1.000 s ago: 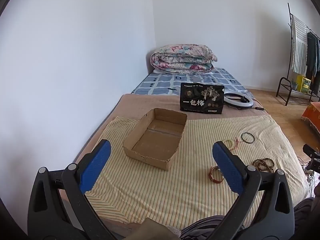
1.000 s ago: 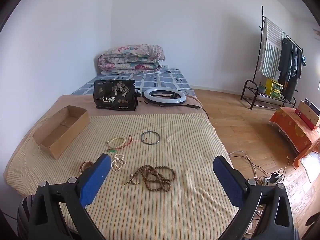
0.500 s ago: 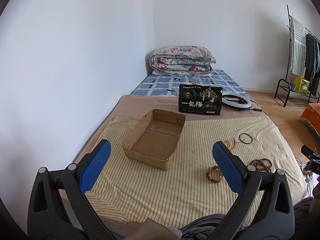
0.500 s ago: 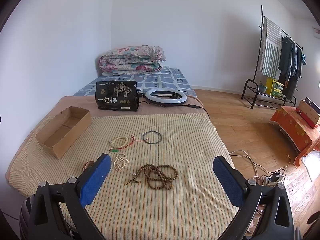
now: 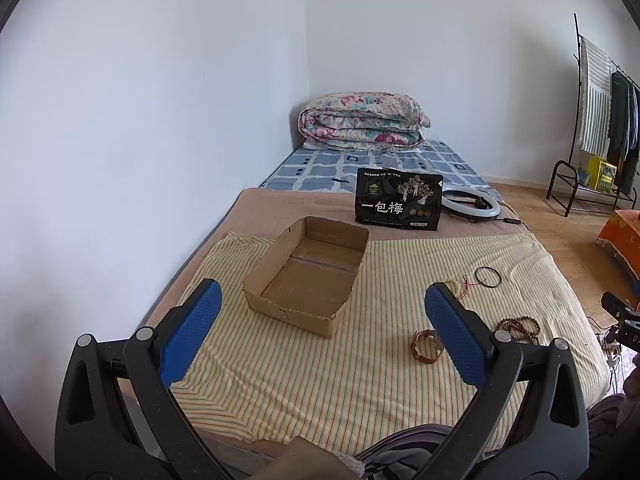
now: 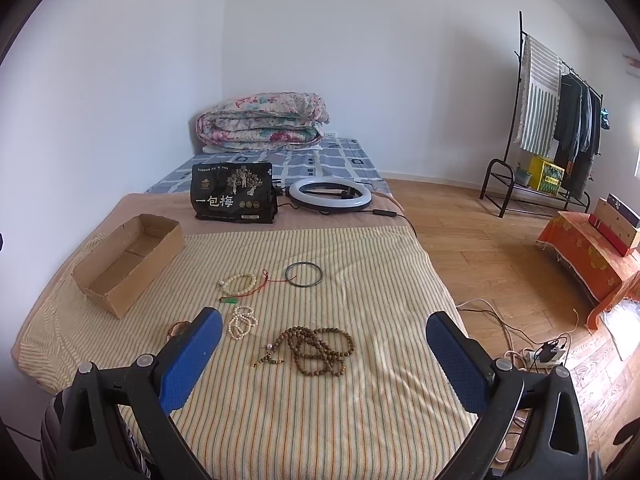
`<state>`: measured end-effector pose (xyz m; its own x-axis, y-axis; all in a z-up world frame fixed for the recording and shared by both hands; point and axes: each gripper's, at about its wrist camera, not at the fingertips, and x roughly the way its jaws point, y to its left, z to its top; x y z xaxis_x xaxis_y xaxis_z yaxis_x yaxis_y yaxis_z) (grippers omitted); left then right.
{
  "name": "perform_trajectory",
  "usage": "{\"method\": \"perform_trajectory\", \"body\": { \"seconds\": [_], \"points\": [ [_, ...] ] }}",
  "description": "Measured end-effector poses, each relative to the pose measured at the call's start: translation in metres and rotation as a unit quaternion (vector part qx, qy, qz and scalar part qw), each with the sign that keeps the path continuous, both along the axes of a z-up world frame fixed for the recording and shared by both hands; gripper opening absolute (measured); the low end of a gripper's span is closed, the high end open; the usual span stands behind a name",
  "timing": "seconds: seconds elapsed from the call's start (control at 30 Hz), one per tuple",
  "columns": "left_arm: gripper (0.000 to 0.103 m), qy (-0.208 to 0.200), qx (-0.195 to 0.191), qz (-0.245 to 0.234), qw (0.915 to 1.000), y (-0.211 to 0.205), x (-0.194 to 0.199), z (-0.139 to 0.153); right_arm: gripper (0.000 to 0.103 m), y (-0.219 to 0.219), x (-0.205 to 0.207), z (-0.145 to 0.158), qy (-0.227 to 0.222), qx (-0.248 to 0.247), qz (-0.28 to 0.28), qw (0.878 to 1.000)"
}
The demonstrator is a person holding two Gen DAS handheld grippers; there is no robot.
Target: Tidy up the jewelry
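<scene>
An empty cardboard box (image 5: 308,272) (image 6: 128,258) sits on the striped cloth (image 6: 320,400). Jewelry lies to its right: a brown bead necklace (image 6: 320,350) (image 5: 518,325), a white pearl bracelet (image 6: 242,322), a cream bead bracelet with red cord (image 6: 240,284), a dark bangle (image 6: 303,275) (image 5: 488,277) and a reddish-brown bracelet (image 5: 426,350), half hidden by a finger. My left gripper (image 5: 320,328) hovers open before the box. My right gripper (image 6: 324,356) hovers open over the brown necklace. Neither holds anything.
A black snack bag (image 6: 234,199) and a ring light (image 6: 330,195) with its cable lie behind the cloth. A folded quilt (image 6: 264,122) rests at the bed's far end. Right of the bed are wood floor, cables, a clothes rack (image 6: 560,120) and an orange-covered stand (image 6: 592,264).
Both views have shifted slightly; the scene sits a little lower and farther in frame. No jewelry has moved and both grippers stay open.
</scene>
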<state>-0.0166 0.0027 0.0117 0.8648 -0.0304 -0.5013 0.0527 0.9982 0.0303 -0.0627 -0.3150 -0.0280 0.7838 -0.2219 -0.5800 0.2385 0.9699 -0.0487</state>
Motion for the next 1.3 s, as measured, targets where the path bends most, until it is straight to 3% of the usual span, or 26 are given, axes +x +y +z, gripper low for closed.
{"method": "perform_trajectory", "body": {
  "seconds": [1.3],
  "points": [
    [0.103,0.008,-0.011,-0.002,0.9999,0.005,0.004,-0.008,0.103,0.002,0.000,0.005,-0.008,-0.005,0.001,1.000]
  ]
}}
